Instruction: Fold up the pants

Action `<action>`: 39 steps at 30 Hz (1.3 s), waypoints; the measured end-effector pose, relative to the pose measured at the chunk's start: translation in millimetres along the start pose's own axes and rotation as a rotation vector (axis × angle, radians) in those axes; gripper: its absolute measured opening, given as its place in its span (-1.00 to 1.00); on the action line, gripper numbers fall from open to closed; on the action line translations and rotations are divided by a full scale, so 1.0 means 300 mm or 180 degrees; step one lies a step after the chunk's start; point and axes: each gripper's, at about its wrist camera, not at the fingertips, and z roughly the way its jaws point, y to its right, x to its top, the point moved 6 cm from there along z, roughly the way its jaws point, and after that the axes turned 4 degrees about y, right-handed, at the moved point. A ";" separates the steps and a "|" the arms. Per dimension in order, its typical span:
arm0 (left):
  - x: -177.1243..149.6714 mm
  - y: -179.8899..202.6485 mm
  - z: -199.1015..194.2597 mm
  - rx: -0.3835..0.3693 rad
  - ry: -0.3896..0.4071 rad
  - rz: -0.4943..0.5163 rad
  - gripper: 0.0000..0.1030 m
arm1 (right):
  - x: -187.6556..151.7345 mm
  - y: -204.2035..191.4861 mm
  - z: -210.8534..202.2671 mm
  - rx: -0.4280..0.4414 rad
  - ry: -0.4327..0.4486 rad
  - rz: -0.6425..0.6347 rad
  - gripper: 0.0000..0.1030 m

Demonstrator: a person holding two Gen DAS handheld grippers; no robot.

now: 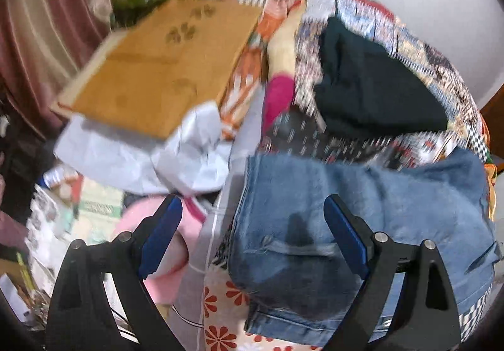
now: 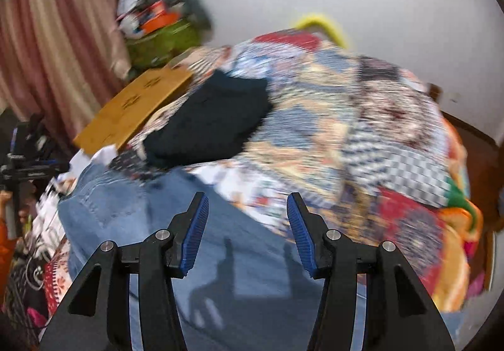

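Blue jeans lie folded on a patchwork bedspread. My left gripper is open and empty, hovering above the jeans' left edge. In the right wrist view the jeans spread under my right gripper, which is open and empty just above the denim. Its shadow falls on the fabric. A dark folded garment lies further back on the bed; it also shows in the right wrist view. Both views are motion-blurred.
A flat brown cardboard box lies at the bed's left, with white crumpled cloth below it. A green bag with clutter stands by a pink curtain. A white wall is behind. Clutter lies beside the bed at left.
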 end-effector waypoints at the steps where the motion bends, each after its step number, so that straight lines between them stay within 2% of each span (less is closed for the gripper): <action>1: -0.015 -0.002 0.028 -0.0022 -0.0067 -0.0012 0.78 | 0.005 -0.035 0.039 0.0064 -0.0060 -0.0049 -0.07; 3: -0.051 -0.003 0.083 -0.0113 -0.0200 -0.0033 0.71 | 0.005 -0.092 0.107 0.0185 -0.0198 -0.0133 -0.07; 6: -0.091 0.024 0.139 -0.0406 -0.0325 -0.0110 0.46 | -0.004 -0.148 0.184 0.0308 -0.0376 -0.0211 -0.03; 8: -0.108 0.053 0.167 -0.0653 -0.0420 -0.0197 0.14 | -0.007 -0.182 0.234 0.0377 -0.0499 -0.0229 0.15; 12: -0.114 0.072 0.150 -0.0647 -0.0357 -0.0159 0.06 | -0.011 -0.204 0.327 0.0479 -0.0692 -0.0123 0.17; 13: -0.114 0.070 0.144 -0.0636 -0.0348 -0.0162 -0.13 | -0.010 -0.203 0.344 0.0533 -0.0708 -0.0039 0.16; 14: -0.115 0.074 0.132 -0.0674 -0.0358 -0.0175 -0.67 | -0.010 -0.200 0.361 0.0594 -0.0731 0.0068 0.10; 15: -0.117 0.075 0.120 -0.0655 -0.0382 -0.0195 -0.79 | -0.012 -0.197 0.376 0.0642 -0.0761 0.0162 -0.33; 16: -0.117 0.069 0.108 -0.0613 -0.0353 -0.0194 -0.79 | -0.014 -0.201 0.388 0.0668 -0.0795 0.0196 -0.64; 17: -0.116 0.068 0.091 -0.0607 -0.0310 -0.0176 -0.81 | -0.022 -0.207 0.398 0.0699 -0.0866 0.0213 -0.64; 21: -0.082 0.054 0.000 -0.0319 0.0025 -0.0005 -0.83 | -0.006 -0.233 0.365 0.0597 -0.0645 0.0038 -0.71; 25: -0.015 0.027 -0.110 -0.0027 0.0408 0.0109 -0.84 | 0.060 -0.229 0.325 0.0437 -0.0359 -0.0143 -0.77; 27: 0.000 0.017 -0.132 0.0024 0.0460 0.0145 -0.84 | 0.109 -0.203 0.314 0.0386 -0.0228 -0.0109 -0.79; 31: -0.001 0.012 -0.070 0.0061 0.0324 0.0177 -0.83 | 0.202 -0.150 0.340 0.0325 -0.0099 -0.0035 -0.79; 36: -0.008 0.021 0.078 0.0188 -0.0010 0.0190 -0.80 | 0.185 -0.140 0.464 0.0192 -0.0560 -0.0075 -0.70; 37: -0.005 0.018 0.081 0.0156 -0.0066 0.0134 -0.74 | 0.184 -0.134 0.460 0.0188 -0.0570 -0.0046 -0.69; 39: -0.002 0.022 0.058 0.0099 -0.0043 0.0080 -0.42 | 0.186 -0.117 0.411 0.0230 -0.0470 0.0051 -0.37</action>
